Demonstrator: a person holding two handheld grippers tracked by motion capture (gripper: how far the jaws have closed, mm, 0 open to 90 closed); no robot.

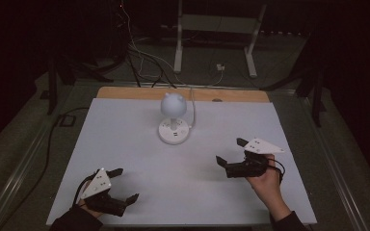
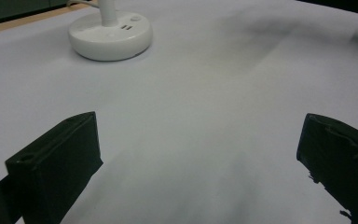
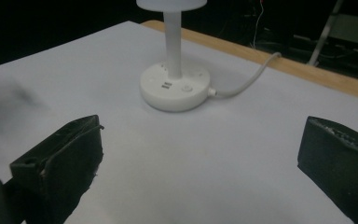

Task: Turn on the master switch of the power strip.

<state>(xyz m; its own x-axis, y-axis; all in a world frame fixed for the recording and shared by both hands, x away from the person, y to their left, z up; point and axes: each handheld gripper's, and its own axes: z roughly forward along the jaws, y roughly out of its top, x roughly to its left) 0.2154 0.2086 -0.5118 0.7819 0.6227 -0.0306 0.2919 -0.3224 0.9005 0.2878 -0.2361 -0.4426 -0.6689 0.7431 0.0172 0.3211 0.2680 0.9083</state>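
Observation:
A small white lamp [image 1: 173,104] with a round head stands on a round base [image 1: 174,131] at the middle back of the white table sheet [image 1: 139,163]. Its base [image 2: 110,35] lies far ahead in the left gripper view; its stem and base [image 3: 175,86] lie ahead in the right gripper view. My left gripper [image 1: 126,184] rests at the front left, open and holding nothing. At the right, my right gripper [image 1: 231,150] is open too, pointing left toward the lamp, nothing between its jaws.
A white cable [image 3: 247,81] runs from the lamp base to the table's far wooden edge [image 1: 125,92]. Behind the table are a white stand [image 1: 217,29] and loose cables on the floor. A dark cable [image 1: 50,144] trails off the left side.

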